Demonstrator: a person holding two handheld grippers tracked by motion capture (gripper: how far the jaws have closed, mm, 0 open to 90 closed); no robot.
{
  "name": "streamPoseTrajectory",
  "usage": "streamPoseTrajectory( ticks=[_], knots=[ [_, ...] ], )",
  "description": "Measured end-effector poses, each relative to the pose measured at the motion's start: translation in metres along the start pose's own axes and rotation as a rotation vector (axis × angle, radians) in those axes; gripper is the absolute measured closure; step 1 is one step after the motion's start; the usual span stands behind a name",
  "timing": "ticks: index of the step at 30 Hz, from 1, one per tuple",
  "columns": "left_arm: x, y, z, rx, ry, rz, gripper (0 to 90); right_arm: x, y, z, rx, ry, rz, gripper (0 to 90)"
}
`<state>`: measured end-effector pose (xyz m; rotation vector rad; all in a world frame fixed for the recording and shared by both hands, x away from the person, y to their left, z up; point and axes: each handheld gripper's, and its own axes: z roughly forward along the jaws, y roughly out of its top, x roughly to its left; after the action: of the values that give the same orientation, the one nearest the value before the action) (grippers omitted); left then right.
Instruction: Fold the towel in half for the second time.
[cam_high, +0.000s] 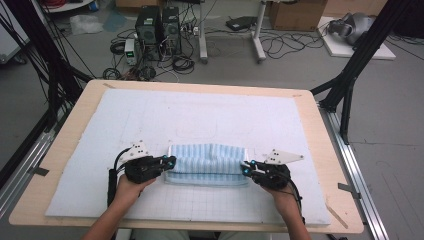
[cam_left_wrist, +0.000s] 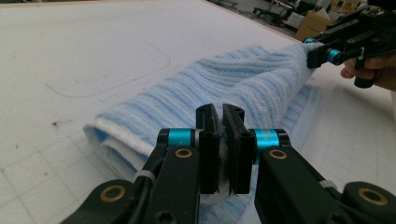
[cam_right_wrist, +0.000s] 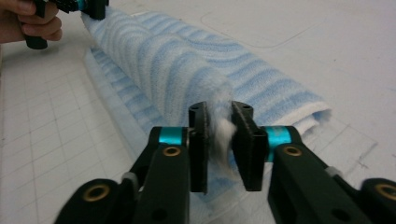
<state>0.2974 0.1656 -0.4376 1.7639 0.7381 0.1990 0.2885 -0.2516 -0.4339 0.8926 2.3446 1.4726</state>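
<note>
A blue-and-white striped towel (cam_high: 207, 162) lies folded near the front of the white mat (cam_high: 150, 115), its top layer raised into a ridge between my two grippers. My left gripper (cam_high: 172, 161) is at the towel's left end. In the left gripper view the jaws (cam_left_wrist: 222, 140) stand close together with the towel (cam_left_wrist: 243, 88) edge pinched between them. My right gripper (cam_high: 246, 167) is at the right end. In the right gripper view its jaws (cam_right_wrist: 219, 140) stand a little wider, and a tuft of the towel (cam_right_wrist: 173, 60) fills the gap.
The mat lies on a wooden board (cam_high: 75, 125) with bare wood at each side. A faint rounded outline (cam_high: 197, 130) is drawn on the mat behind the towel. Beyond the table are computer towers (cam_high: 157, 30), cables and black frame posts (cam_high: 350, 75).
</note>
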Motion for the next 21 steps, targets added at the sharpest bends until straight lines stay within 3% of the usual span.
streamPoseTrajectory(
  ticks=[2, 4, 6, 8, 10, 13, 15, 17, 18, 21],
  knots=[
    [0.001, 0.002, -0.003, -0.011, 0.005, -0.029, 72.7, 0.000, 0.001, -0.005, -0.027, 0.005, 0.029, 64.3],
    [0.003, 0.008, -0.008, -0.050, 0.036, -0.054, 59.9, -0.001, 0.004, -0.011, -0.083, -0.002, 0.067, 58.6],
    [0.006, 0.014, -0.011, -0.084, 0.057, -0.066, 56.9, -0.002, 0.010, -0.014, -0.120, -0.022, 0.077, 56.3],
    [0.009, 0.016, -0.008, -0.072, 0.058, -0.076, 56.8, -0.002, 0.013, -0.012, -0.124, -0.039, 0.080, 56.4],
    [0.010, 0.013, 0.000, -0.022, 0.057, -0.075, 57.2, -0.001, 0.014, -0.003, -0.079, -0.053, 0.071, 57.4],
    [0.009, 0.005, 0.014, 0.072, 0.046, -0.065, 61.2, 0.001, 0.013, 0.014, -0.020, -0.021, 0.063, 57.9],
    [0.007, 0.001, 0.020, 0.127, 0.045, -0.070, 65.5, 0.002, 0.012, 0.025, 0.052, -0.022, 0.046, 58.0],
    [0.006, -0.001, 0.023, 0.192, 0.054, -0.067, 71.7, 0.005, 0.009, 0.032, 0.134, -0.032, 0.000, 58.9],
    [0.006, -0.003, 0.023, 0.207, 0.057, -0.066, 73.2, 0.006, 0.006, 0.035, 0.178, -0.044, -0.034, 59.0],
    [0.006, -0.005, 0.022, 0.226, 0.071, -0.057, 77.6, 0.009, 0.003, 0.032, 0.197, -0.067, -0.073, 59.0]
  ],
)
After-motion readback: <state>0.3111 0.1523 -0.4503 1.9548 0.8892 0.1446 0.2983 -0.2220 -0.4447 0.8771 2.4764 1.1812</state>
